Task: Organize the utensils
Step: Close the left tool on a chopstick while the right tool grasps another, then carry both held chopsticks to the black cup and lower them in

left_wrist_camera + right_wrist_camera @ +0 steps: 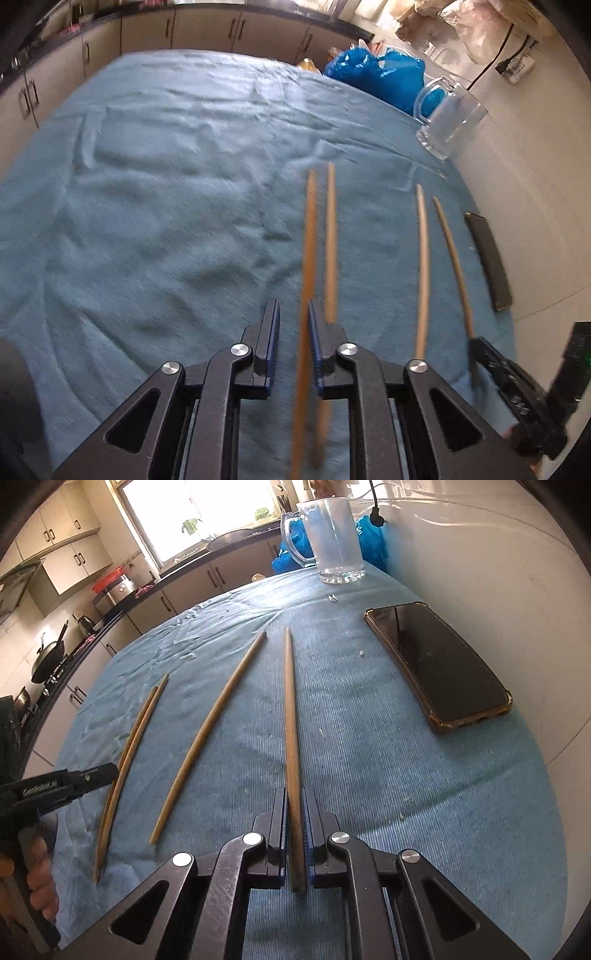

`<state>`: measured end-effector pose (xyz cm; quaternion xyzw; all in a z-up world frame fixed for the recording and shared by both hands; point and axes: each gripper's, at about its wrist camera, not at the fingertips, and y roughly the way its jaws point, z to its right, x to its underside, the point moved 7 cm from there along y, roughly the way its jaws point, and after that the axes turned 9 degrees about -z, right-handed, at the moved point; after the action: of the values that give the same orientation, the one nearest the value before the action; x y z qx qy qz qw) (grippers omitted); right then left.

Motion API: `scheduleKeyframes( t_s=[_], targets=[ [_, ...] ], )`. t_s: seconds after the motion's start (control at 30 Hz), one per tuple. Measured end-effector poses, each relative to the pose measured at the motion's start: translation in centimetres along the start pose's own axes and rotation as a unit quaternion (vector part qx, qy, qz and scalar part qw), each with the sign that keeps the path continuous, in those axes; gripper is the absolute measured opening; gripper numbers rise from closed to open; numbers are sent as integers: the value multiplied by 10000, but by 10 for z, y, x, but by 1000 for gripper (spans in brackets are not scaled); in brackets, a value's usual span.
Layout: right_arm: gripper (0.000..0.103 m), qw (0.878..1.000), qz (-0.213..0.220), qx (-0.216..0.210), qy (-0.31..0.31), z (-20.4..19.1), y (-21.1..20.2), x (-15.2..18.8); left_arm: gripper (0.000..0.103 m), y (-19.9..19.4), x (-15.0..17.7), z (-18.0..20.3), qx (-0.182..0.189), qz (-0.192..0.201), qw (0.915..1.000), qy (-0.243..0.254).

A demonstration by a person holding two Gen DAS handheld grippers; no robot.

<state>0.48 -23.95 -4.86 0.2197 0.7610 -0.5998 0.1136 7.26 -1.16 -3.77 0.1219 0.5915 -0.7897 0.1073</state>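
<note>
Wooden chopsticks are being gathered: the right hand-held gripper (pixel 294 830) is clamping one chopstick (pixel 291 716), while the left hand-held gripper (pixel 293 332), nearly closed, is pinching another chopstick (pixel 307 266). Next, each is probably needing a lift and carry toward the glass mug (pixel 334 539).

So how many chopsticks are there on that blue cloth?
4. One is pinched in the right tool. One lies loose left of it. A pair sits farthest left at the left tool. None seem hidden.

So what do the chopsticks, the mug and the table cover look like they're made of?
Chopsticks: probably wood or bamboo, tan and matte with no gloss.
Mug: clear glass by the look, see-through with a thick heavy base, though hard plastic can't be excluded.
Table cover: woven blue cloth, fine ribbed texture, wrinkled, soft and matte.
</note>
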Motion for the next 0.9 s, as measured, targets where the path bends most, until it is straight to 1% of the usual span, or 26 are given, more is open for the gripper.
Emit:
scheduleKeyframes(
  t_s=[0.03, 0.07, 0.13, 0.2, 0.23, 0.27, 0.3, 0.4, 0.47, 0.57, 0.6, 0.63, 0.67, 0.7, 0.8, 0.9],
  targets=[
    [8, 10000, 2, -7, 19, 1, 0, 1, 15, 0, -1, -3, -253, 85, 9996, 68],
    [8, 10000, 1, 3, 29, 0, -1, 2, 15, -1, -1, -4, -372, 173, 9990, 150],
    [8, 10000, 11, 48, 0, 0, -1, 2, 15, 0, -2, -3, -518, 265, 9977, 335],
    [8, 9999, 30, 128, -77, -3, -1, 3, 15, 0, -1, -2, -625, 222, 9967, 459],
    [8, 9998, 28, 157, -94, -3, -1, 3, 15, -2, -1, -2, -500, 188, 9977, 412],
    [8, 9998, 19, 175, -99, -3, -1, 3, 15, -6, -2, -1, -287, 216, 9988, 341],
    [8, 9998, -4, 196, -101, -3, -1, 3, 15, -8, -3, -1, -224, 249, 9989, 321],
    [8, 9996, -90, 246, -144, -4, 0, 1, 16, -9, -10, 4, -210, 304, 9985, 400],
    [8, 9995, -110, 252, -160, -5, 1, 1, 16, -4, -17, 10, -30, 280, 9987, 431],
    [9, 9995, -78, 241, -170, -5, 0, 3, 16, 8, -20, 17, 73, 185, 9986, 492],
    [9, 9995, -68, 236, -177, -5, 0, 3, 16, 15, -20, 19, 46, 98, 9985, 537],
    [9, 9995, -62, 232, -183, -4, 1, 3, 15, 15, -22, 19, -28, 163, 9982, 575],
    [9, 9996, -60, 228, -180, -4, 0, 2, 13, 16, -22, 18, -219, 120, 9978, 611],
    [9, 9996, -62, 222, -174, -4, 0, 2, 7, 15, -23, 17, -262, 136, 9977, 607],
    [9, 9996, -77, 212, -190, -5, 0, 2, 7, 11, -23, 8, -99, 110, 9989, 450],
    [9, 9993, -214, 228, -226, -4, 2, -2, 7, 7, -24, 4, -229, 89, 9986, 476]
  ],
)
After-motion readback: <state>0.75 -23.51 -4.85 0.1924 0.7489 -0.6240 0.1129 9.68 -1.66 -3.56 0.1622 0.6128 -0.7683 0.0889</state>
